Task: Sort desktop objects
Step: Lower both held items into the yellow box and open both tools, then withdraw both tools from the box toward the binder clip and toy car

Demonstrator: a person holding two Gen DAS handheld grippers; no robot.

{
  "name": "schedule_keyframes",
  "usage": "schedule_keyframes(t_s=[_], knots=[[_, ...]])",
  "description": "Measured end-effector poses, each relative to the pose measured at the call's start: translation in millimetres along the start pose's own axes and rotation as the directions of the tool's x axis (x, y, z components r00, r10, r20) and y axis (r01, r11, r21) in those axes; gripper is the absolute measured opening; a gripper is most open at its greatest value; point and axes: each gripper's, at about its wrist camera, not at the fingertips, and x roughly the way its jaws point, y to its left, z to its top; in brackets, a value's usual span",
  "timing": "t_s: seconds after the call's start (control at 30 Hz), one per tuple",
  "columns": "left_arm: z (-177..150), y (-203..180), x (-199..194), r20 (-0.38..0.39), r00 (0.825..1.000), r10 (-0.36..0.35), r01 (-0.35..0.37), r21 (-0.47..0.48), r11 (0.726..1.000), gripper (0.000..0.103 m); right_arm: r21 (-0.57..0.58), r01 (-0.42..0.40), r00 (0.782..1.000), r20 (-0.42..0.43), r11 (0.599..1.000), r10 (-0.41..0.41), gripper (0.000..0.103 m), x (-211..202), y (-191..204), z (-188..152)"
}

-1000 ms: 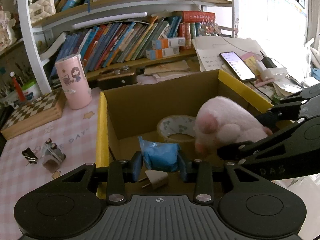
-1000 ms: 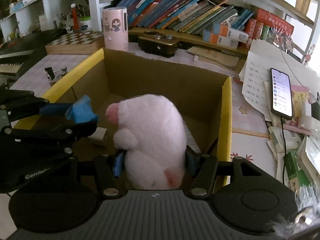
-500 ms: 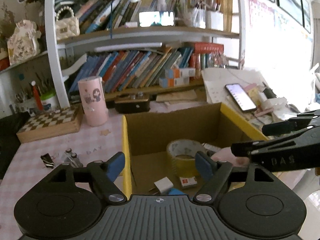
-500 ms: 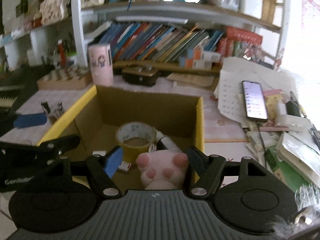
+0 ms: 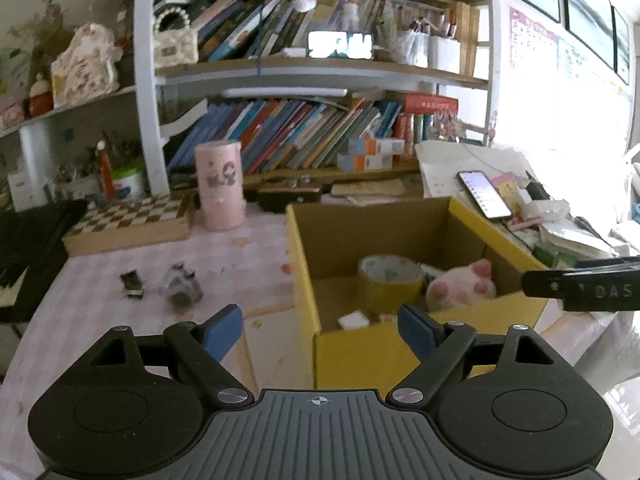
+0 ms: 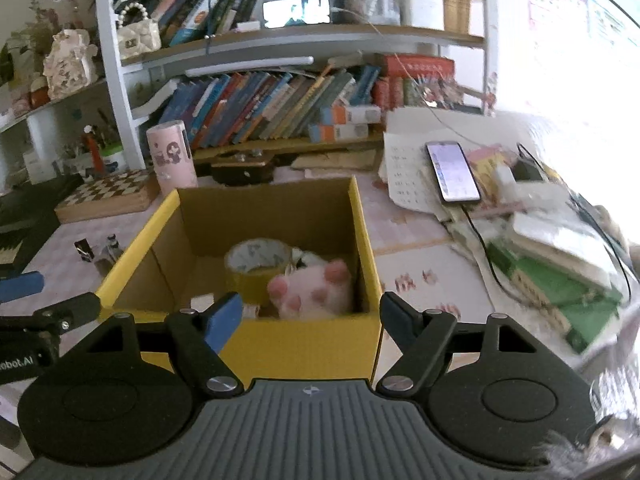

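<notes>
A pink plush toy (image 6: 310,290) lies in the yellow-edged cardboard box (image 6: 362,232) at the centre of the right wrist view, touching a roll of tape (image 6: 256,266). The right claw (image 6: 310,320) sits low before the box, spread wide and holding nothing. The left claw (image 5: 320,328) gapes empty too. On the surface (image 5: 100,292), left of the box, lie a binder clip (image 5: 132,282) and a small bottle (image 5: 182,290).
</notes>
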Motion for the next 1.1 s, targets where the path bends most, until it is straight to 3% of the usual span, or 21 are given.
schedule_keyframes(t_s=[0.43, 1.1], knots=[[-45, 41, -34, -0.087, 0.996, 0.008, -0.009, -0.010, 1.000, 0.088, 0.045, 0.032, 0.995, -0.101, 0.998, -0.027, 0.075, -27, 47, -63], [-94, 100, -88, -0.155, 0.986, 0.058, -0.059, 0.002, 0.998, 0.088, 0.048, -0.019, 0.990, -0.141, 0.999, 0.025, 0.075, -58, 141, -121]])
